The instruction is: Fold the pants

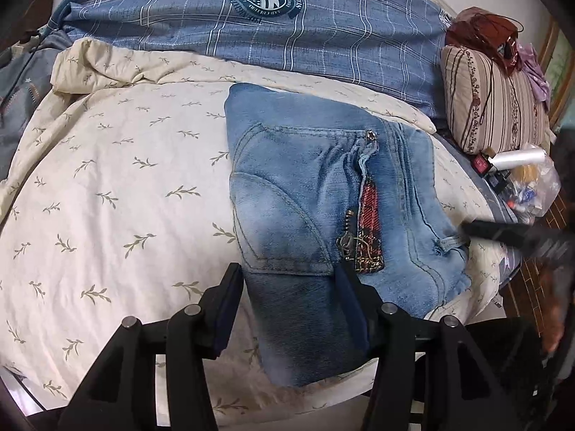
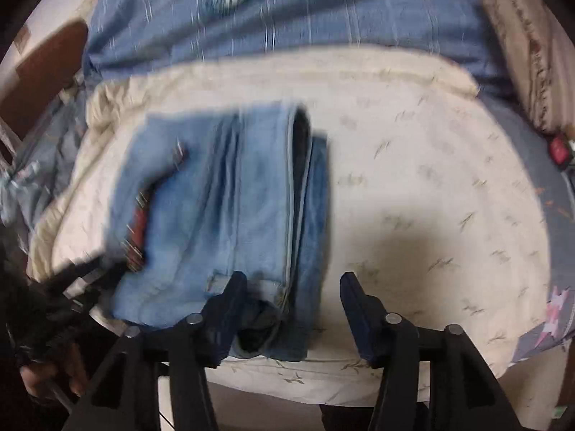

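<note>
The light blue jeans (image 1: 316, 194) lie folded in a compact stack on the cream leaf-print quilt (image 1: 118, 179); a red patch and zipper show on top. My left gripper (image 1: 289, 280) is open, its fingers spread over the near edge of the jeans, holding nothing. In the blurred right wrist view the jeans (image 2: 222, 212) lie left of centre, folded layers showing at their right edge. My right gripper (image 2: 293, 289) is open just above the near right corner of the stack. The right gripper's finger (image 1: 503, 231) also shows at the jeans' right edge in the left wrist view.
A blue plaid duvet (image 1: 287, 21) is bunched at the back. A striped pillow (image 1: 492, 97) with a dark bag on it sits at the right. A plastic bag of small items (image 1: 528, 183) and a red object (image 2: 559, 149) lie by the pillow.
</note>
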Motion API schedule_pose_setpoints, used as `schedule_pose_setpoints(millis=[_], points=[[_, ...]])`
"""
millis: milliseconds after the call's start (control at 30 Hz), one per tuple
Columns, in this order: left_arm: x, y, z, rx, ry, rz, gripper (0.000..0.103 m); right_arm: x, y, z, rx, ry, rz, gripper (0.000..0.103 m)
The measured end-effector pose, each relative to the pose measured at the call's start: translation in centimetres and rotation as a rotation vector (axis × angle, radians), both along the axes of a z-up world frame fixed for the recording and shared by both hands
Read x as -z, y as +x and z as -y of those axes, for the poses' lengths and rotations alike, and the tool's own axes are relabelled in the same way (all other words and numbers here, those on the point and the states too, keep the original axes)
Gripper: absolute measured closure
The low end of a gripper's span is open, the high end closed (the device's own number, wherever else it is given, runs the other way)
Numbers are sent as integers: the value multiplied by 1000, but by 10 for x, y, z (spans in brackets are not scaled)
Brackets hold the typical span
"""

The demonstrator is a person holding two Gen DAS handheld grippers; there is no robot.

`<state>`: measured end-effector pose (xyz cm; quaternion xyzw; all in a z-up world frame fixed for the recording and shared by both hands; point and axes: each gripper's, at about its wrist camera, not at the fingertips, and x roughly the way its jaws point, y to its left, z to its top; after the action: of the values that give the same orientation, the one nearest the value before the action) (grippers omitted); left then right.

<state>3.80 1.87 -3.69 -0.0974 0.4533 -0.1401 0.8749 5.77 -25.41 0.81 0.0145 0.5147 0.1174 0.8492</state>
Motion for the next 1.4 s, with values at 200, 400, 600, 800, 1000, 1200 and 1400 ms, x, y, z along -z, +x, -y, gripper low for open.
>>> schedule_pose_setpoints(millis=[200,400,600,800,1000,1200,1400], points=[[-1,0,2,-2,8,-1,47,-26,3,-16,-72,270,21,41],[-7,-2,1,-6,22,-5,40,44,24,-6,-17,345,-169,44],[-36,-4,-33,-75,-115,60,23,5,14,13,-23,386,-61,35],[-14,35,-62,-131,-257,-61,21,11,30,50,119,368,-51,26],[3,53,-35,-81,-277,-108,21,39,44,47,84,455,-125,26],[16,61,-12,-62,-264,-149,40,60,47,10,-9,391,-145,50],[-14,51,19,10,-101,-67,76,42,36,-15,-66,262,-89,77]])
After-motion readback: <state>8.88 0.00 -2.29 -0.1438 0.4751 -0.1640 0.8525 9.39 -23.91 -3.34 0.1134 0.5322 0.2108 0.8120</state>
